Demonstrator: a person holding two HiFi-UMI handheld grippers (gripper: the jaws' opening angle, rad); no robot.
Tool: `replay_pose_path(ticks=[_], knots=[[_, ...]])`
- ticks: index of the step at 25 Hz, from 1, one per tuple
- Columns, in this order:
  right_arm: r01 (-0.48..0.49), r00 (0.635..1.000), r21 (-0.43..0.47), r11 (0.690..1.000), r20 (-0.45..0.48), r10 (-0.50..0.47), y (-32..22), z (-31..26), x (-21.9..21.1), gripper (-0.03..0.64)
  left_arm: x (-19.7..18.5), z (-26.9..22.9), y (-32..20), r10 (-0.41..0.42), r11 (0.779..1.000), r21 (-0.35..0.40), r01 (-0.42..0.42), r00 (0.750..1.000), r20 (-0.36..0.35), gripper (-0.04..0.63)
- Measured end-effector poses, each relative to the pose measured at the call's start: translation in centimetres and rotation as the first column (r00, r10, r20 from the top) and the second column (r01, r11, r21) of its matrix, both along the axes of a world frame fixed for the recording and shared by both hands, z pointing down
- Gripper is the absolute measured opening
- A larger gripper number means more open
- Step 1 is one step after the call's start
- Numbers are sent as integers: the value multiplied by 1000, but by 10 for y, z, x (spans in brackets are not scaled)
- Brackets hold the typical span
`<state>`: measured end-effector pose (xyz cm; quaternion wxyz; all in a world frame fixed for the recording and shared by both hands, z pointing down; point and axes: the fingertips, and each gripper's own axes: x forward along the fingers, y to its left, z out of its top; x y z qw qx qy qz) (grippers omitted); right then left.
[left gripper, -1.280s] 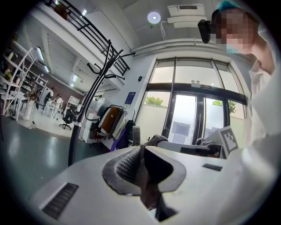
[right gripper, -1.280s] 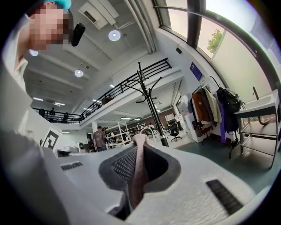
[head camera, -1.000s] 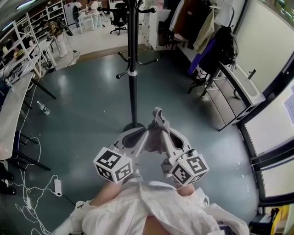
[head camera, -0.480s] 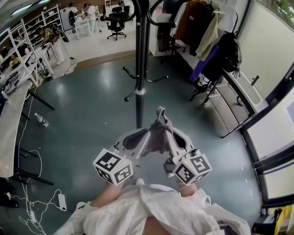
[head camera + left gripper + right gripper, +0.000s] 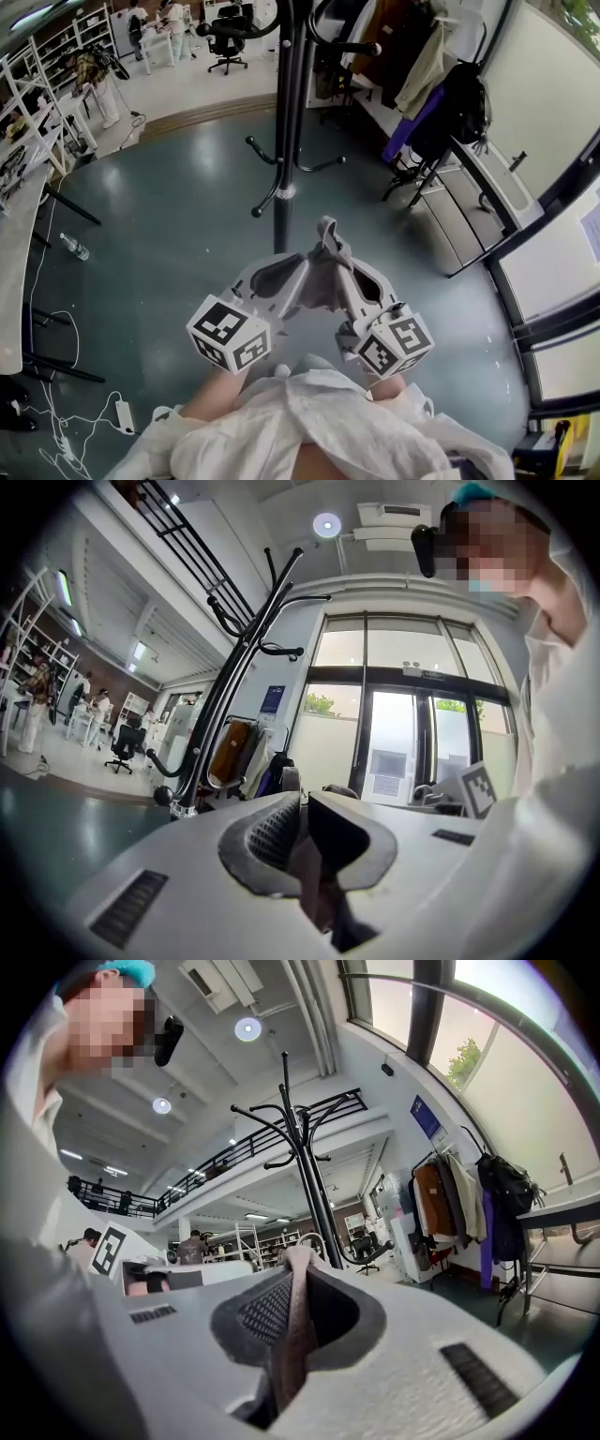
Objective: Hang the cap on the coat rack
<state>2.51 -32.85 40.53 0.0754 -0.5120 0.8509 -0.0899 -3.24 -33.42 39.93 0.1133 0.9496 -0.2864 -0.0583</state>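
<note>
My left fingers (image 5: 265, 838) and right fingers (image 5: 265, 1309) are pinched tight on the cap (image 5: 324, 265), held between them. This looks like the carrying part. The coat rack (image 5: 285, 141) stands near; next the cap must go up onto a hook (image 5: 225, 30).

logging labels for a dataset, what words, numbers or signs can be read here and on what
No text is legible in any view.
Blue wall sign: too small to read.
Blue poster beside the glass doors: blurred.
White paper sheets on the glass door: blurred.
Black-and-white marker cubes: patterns only, no words.
</note>
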Motion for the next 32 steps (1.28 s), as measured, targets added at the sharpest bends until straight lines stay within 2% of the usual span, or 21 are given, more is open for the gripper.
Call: replay_pose_path(ticks=[5,15,22,27,32], knots=[[18,999,14,1000,-43,-17,-20,-5,3,17,1,-17,-15,-53,998,30,53,999,-14,37],[74,994,22,997,-81,-72,-48,-16,9,17,9,-17,-51,-128,992,6,128,992,15,37],[101,992,34,994,-79,-98,-59,-23,14,17,18,-18,-62,-143,990,3,143,989,42,37],[119,991,51,992,-75,-115,-63,-28,19,17,14,-25,-69,-198,980,16,198,980,9,35],[133,989,72,988,-70,-128,-66,-33,22,17,23,-31,-69,-166,984,70,163,985,45,35]])
